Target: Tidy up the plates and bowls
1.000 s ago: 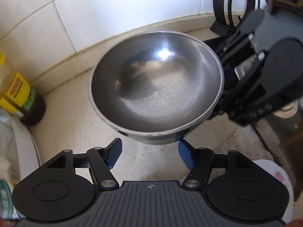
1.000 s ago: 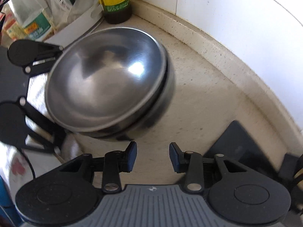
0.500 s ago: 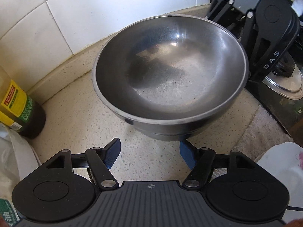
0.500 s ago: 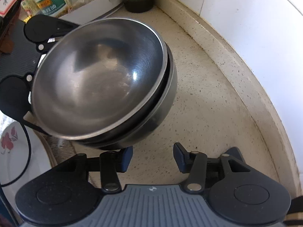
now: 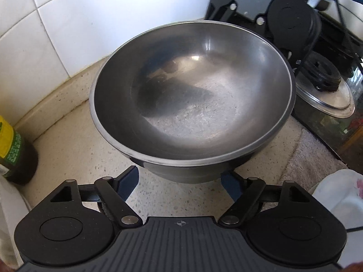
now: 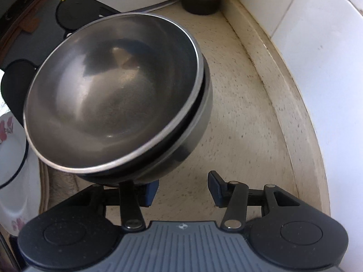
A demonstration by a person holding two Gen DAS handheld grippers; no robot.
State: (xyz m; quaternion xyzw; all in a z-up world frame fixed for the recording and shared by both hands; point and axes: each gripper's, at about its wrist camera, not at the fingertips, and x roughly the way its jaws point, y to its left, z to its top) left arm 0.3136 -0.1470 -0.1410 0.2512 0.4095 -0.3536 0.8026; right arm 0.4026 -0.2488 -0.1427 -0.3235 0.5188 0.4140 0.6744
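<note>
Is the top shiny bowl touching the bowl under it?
Touching. In the right wrist view the top bowl sits nested inside the lower bowl, tilted, with a dark gap on the right side but resting in it elsewhere.

**Steel bowls found nested on countertop**

Two stainless steel bowls sat stacked on the speckled counter. The upper bowl rested tilted inside the lower bowl, rims not aligned. Both were upright and empty; a floral plate lay just beside them.

White tiled wall behind speckled beige countertop; raised curb at junction; daylight, bright.
</note>
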